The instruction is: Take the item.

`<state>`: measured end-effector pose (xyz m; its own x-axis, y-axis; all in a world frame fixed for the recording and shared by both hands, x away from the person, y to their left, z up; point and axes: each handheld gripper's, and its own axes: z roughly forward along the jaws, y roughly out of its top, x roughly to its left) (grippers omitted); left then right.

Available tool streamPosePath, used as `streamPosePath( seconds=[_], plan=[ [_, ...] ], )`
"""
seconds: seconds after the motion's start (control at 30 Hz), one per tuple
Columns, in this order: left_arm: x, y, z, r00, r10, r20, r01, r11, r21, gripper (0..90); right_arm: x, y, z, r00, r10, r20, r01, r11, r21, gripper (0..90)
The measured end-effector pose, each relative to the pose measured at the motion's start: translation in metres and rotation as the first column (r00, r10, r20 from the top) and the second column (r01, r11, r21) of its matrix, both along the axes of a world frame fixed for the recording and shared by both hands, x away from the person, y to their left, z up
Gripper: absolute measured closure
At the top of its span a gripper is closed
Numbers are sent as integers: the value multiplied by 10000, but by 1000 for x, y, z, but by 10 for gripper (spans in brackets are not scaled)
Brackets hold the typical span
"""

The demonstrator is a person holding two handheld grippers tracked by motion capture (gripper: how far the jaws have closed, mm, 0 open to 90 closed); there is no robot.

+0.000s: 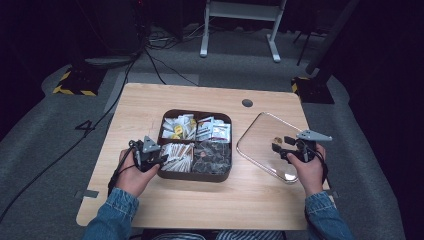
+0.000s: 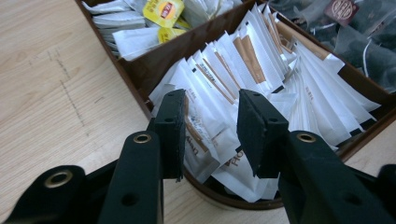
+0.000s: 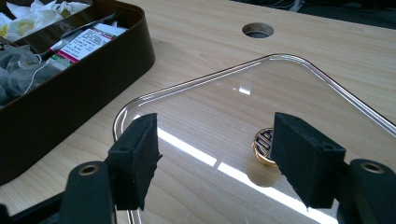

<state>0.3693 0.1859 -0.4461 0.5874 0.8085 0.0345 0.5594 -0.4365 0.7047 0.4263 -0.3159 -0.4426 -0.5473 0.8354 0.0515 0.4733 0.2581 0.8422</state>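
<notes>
A brown four-part box (image 1: 196,175) sits mid-table. Its front left compartment holds several white and brown sachets (image 1: 176,156). My left gripper (image 1: 162,159) reaches over the box's left rim. In the left gripper view the left gripper (image 2: 211,100) has its jaws apart around the upright sachets (image 2: 219,79), which stand loosely in the gap. Right of the box lies a clear lid (image 1: 260,140) with a brass knob (image 3: 266,145). My right gripper (image 1: 276,145) hovers over it. Seen along its jaws, the right gripper (image 3: 215,126) stands wide, with the knob just inside the right jaw.
The other compartments hold yellow-tagged tea bags (image 1: 177,127), red and white packets (image 1: 215,129) and dark mesh bags (image 1: 212,155). A round cable hole (image 1: 247,103) sits near the table's far edge. Cables trail across the grey floor at the left.
</notes>
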Motion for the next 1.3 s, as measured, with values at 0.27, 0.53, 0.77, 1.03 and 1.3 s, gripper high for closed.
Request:
streamPosePath(
  seconds=[0.27,0.53,0.77,1.03,1.3],
  plan=[
    [3,-2,-5,9996,8,-282,0,9996,280,690,-1,4,-1,9998,163,-58,-164,9998,-109,334],
    [3,-8,-9,9995,61,-310,-44,9984,555,653,-2,9,1,9994,348,75,-346,9992,-192,338],
    [4,-4,-10,9989,94,-466,-68,9985,542,776,-2,11,0,9989,470,44,-468,9984,-318,349],
    [5,-1,-13,9980,-111,-622,143,9986,507,882,-2,12,-1,9987,500,55,-497,9981,-376,349],
    [4,4,-8,9992,-154,-356,148,9997,-168,900,-1,10,-2,9991,422,-24,-422,9985,-336,349]
  ],
)
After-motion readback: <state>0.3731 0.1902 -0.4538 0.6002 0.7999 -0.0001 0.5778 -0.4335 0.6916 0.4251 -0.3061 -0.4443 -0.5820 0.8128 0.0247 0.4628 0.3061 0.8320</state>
